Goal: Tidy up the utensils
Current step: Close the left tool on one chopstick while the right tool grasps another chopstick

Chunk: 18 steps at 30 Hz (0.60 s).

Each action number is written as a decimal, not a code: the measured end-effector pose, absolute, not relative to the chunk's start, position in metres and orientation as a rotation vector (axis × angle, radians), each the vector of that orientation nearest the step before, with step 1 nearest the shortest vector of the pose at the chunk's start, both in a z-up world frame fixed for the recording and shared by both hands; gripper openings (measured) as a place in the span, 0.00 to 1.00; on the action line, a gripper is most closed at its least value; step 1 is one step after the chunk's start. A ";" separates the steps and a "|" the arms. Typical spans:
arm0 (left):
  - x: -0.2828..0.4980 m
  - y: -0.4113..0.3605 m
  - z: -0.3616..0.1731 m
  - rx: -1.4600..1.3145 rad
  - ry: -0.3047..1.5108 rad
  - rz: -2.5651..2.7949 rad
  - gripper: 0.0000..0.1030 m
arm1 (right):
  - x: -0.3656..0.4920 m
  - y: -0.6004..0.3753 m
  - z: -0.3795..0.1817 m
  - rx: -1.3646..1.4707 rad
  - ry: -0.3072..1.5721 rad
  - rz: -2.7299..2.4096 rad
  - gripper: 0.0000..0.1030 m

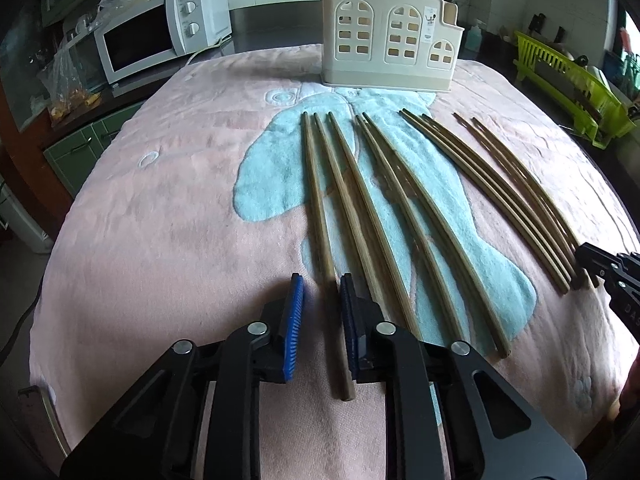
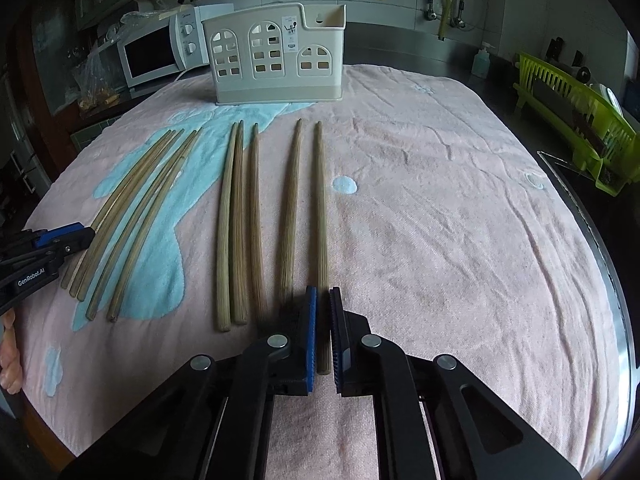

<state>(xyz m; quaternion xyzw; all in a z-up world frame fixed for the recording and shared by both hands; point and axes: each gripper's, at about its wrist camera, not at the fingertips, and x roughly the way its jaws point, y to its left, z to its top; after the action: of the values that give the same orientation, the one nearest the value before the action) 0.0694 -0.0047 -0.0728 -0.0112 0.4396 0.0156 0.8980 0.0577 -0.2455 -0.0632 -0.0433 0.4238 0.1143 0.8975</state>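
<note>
Several wooden chopsticks lie side by side on a pink and blue towel (image 1: 160, 208), pointing toward a cream utensil holder (image 1: 390, 36) at the back. My left gripper (image 1: 322, 284) is low over the towel, jaws partly open around the near end of the leftmost chopstick (image 1: 320, 216), a gap on each side. My right gripper (image 2: 323, 296) has its blue pads nearly closed around the near end of the rightmost chopstick (image 2: 320, 208); whether they press it is unclear. The holder also shows in the right wrist view (image 2: 276, 56). Each gripper shows at the edge of the other's view.
A white microwave (image 1: 160, 32) stands at the back left. A green dish rack (image 1: 576, 80) sits at the right, also in the right wrist view (image 2: 576, 112). A soap bottle (image 2: 482, 60) stands behind the towel. The table's metal edge (image 2: 600, 240) runs along the right.
</note>
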 end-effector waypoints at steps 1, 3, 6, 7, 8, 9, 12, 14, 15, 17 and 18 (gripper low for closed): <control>0.070 -0.003 -0.072 -0.028 0.913 0.028 0.12 | 0.057 -0.246 -0.062 -0.089 0.873 0.236 0.06; 0.071 0.001 -0.072 -0.051 0.918 0.016 0.09 | 0.055 -0.248 -0.057 -0.087 0.858 0.236 0.06; 0.071 0.006 -0.069 -0.084 0.914 -0.002 0.07 | 0.050 -0.251 -0.046 -0.083 0.825 0.236 0.06; 0.069 0.007 -0.067 -0.095 0.904 -0.008 0.05 | 0.048 -0.251 -0.041 -0.083 0.811 0.237 0.06; 0.068 0.009 -0.064 -0.110 0.895 -0.017 0.00 | 0.047 -0.252 -0.036 -0.085 0.797 0.237 0.06; 0.068 0.011 -0.063 -0.122 0.888 -0.025 0.00 | 0.045 -0.253 -0.031 -0.084 0.782 0.236 0.06; 0.063 0.012 -0.053 -0.145 0.846 -0.048 0.00 | 0.042 -0.255 -0.015 -0.083 0.737 0.239 0.06; 0.060 0.011 -0.049 -0.138 0.826 -0.054 0.00 | 0.041 -0.256 -0.006 -0.087 0.712 0.239 0.06; 0.061 0.010 -0.049 -0.131 0.833 -0.056 0.00 | 0.041 -0.256 -0.003 -0.088 0.704 0.238 0.06; 0.061 0.011 -0.052 -0.140 0.848 -0.064 0.01 | 0.041 -0.256 -0.001 -0.084 0.699 0.241 0.06; 0.060 0.010 -0.054 -0.139 0.851 -0.069 0.02 | 0.041 -0.257 -0.001 -0.082 0.699 0.241 0.06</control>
<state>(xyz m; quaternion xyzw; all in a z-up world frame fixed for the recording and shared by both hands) 0.0605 0.0101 -0.0538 -0.0675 0.4123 -0.0335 0.9079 0.0410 -0.2565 -0.0009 -0.0402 0.3415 0.1176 0.9316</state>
